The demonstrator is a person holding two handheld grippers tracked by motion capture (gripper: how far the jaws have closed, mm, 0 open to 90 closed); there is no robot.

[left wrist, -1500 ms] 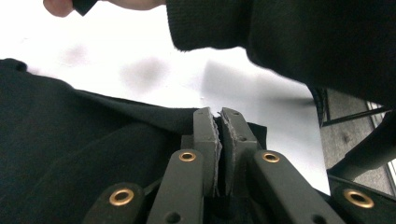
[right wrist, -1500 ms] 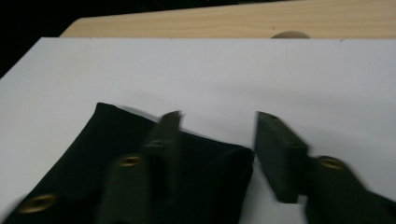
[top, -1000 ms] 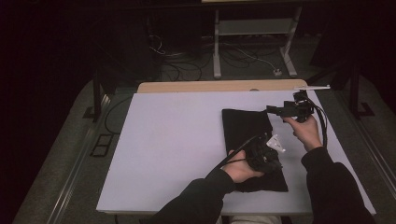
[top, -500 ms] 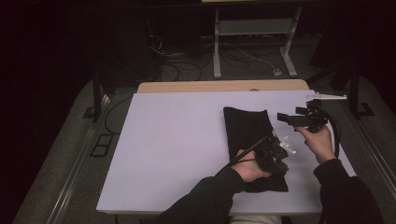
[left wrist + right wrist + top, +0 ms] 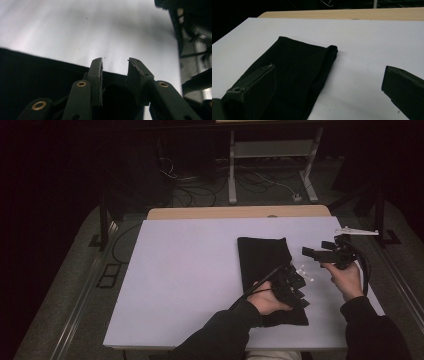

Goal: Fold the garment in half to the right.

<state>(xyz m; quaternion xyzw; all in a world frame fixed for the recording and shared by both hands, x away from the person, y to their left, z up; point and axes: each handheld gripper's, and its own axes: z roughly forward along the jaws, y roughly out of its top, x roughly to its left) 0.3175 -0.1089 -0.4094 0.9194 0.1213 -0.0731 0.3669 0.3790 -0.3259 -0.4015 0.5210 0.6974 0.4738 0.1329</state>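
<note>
A black folded cloth [image 5: 262, 260] lies on the right half of the white table [image 5: 190, 270]. My left gripper [image 5: 296, 284] rests low over the cloth's near right part. In the left gripper view its jaws [image 5: 115, 66] have just been opening and stand apart over the cloth's edge [image 5: 37, 75], with nothing pinched between them. My right gripper [image 5: 314, 253] hovers just right of the cloth, pointing left at it. In the right gripper view its jaws [image 5: 329, 69] are wide open, with the cloth [image 5: 294, 65] ahead and to the left on the table [image 5: 367, 37].
A wooden strip [image 5: 240, 212] runs along the table's far edge. A small white bracket [image 5: 357, 231] sits at the far right corner. Beyond the table are floor cables [image 5: 185, 185] and a white stand [image 5: 232, 180]. The left half of the table is bare white.
My right gripper has moved right, off the cloth, to hover beside its right edge. My left hand has stayed on the cloth's near right part.
</note>
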